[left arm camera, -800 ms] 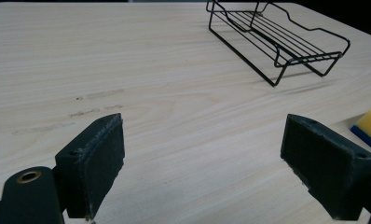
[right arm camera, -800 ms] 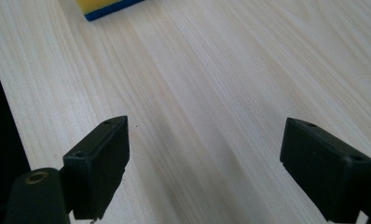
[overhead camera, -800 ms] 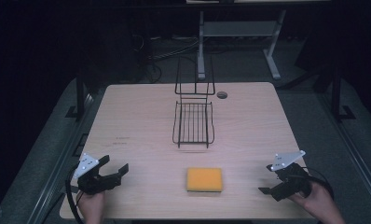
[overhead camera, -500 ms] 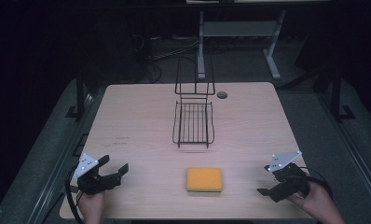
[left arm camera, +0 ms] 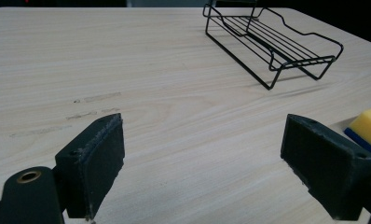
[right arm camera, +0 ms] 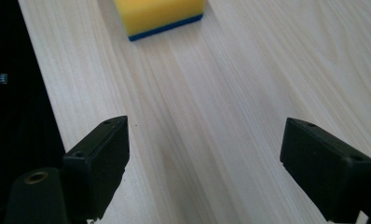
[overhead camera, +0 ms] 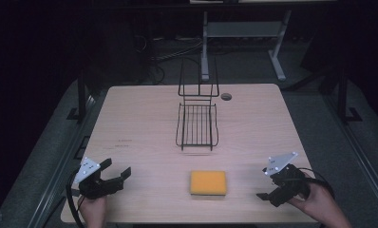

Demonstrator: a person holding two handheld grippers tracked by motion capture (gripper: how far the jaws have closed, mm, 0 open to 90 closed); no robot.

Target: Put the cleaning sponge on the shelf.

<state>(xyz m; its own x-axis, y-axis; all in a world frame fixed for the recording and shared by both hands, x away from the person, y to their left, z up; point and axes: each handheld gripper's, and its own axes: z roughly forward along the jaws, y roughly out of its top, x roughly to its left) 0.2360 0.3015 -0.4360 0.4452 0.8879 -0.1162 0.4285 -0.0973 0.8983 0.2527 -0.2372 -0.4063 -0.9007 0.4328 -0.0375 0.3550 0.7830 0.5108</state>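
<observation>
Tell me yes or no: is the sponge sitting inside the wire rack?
No, in the high view the yellow sponge lies flat on the bare table, apart from the black wire rack and nearer the person.

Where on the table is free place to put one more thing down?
The table is bare left and right of the wire rack, and between each claw, left and right, and the sponge. Nowhere is crowded.

No text, brand or number can be read anywhere. The tabletop (overhead camera: 144,123) carries a few faint dark marks at about nine o'clock from the wire rack (overhead camera: 197,124), seen also in the left gripper view, but they are too smudged to read as letters.
</observation>
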